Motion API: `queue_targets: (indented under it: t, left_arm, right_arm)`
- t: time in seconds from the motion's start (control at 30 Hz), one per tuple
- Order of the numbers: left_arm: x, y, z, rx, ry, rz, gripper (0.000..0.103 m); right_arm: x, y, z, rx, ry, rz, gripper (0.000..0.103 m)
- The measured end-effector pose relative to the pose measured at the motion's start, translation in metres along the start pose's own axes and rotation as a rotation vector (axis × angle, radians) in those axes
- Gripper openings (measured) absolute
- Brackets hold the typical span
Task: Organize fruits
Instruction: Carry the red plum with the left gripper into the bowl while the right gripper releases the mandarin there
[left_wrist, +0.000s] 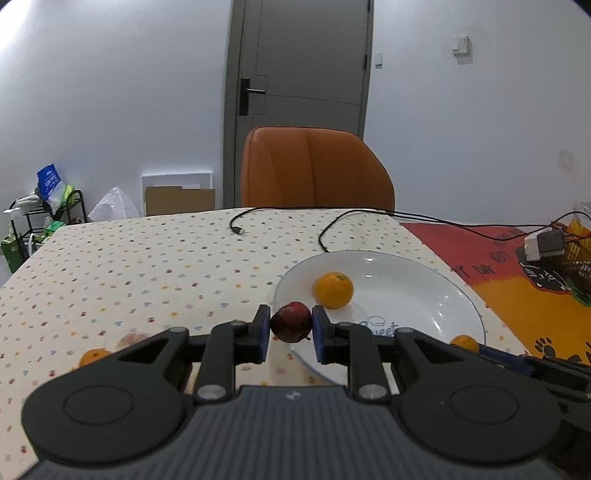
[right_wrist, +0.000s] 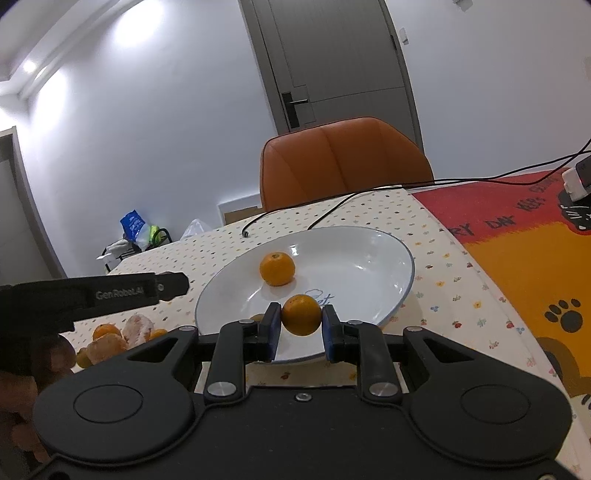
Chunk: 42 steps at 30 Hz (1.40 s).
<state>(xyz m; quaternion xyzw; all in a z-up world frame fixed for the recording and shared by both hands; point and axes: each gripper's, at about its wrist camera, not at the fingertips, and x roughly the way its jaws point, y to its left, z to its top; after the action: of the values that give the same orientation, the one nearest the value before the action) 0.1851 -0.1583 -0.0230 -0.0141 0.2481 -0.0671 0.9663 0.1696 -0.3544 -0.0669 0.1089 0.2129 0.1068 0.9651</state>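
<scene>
- Loose fruit pile (right_wrist: 110, 341) lies left of the plate on the dotted cloth; exact count unclear.
- Left gripper (left_wrist: 290, 325) clamps one dark red fruit (left_wrist: 291, 322) over the white plate (left_wrist: 424, 291) rim, stem toward lower right.
- One orange (left_wrist: 332, 290) rests on the plate.
- Right gripper (right_wrist: 301, 319) pinches a second orange (right_wrist: 301, 314) above the plate's near side.

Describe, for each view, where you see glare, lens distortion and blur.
Left wrist view: fisheye bends the door frame; small glare spots on the white plate; the left gripper and its dark red fruit look sharp. Right wrist view: bright ceiling glare upper left; tilted, curved walls; the hand at lower left is blurred.
</scene>
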Motion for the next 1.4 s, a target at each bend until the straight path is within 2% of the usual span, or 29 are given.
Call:
queue_targets:
  t: [0.2, 0.23, 0.33, 0.63, 1.03, 1.23, 1.4]
  left_arm:
    - [0.009, -0.011, 0.001, 0.017, 0.013, -0.012, 0.022]
    - [0.011, -0.012, 0.001, 0.017, 0.016, -0.011, 0.022]
    - [0.011, -0.014, 0.002, 0.008, 0.020, -0.022, 0.025]
    - [0.006, -0.008, -0.003, 0.001, 0.040, 0.020, 0.026]
    - [-0.022, 0.027, -0.008, -0.050, 0.036, 0.074, 0.036]
    - [-0.040, 0.049, -0.010, -0.084, 0.011, 0.112, 0.049]
    - [-0.050, 0.066, -0.014, -0.106, 0.010, 0.141, 0.050]
  right_arm:
    - [0.004, -0.005, 0.001, 0.010, 0.011, 0.005, 0.023]
    - [0.004, -0.006, 0.001, 0.013, 0.013, 0.003, 0.028]
    - [0.002, -0.008, 0.000, 0.019, 0.008, -0.009, 0.029]
    - [-0.004, -0.008, -0.003, 0.028, 0.017, -0.018, 0.029]
    - [-0.009, 0.006, -0.006, 0.017, 0.023, 0.002, 0.036]
    - [-0.012, 0.017, -0.007, 0.019, 0.019, 0.022, 0.049]
    - [-0.012, 0.027, -0.008, 0.005, 0.023, 0.038, 0.053]
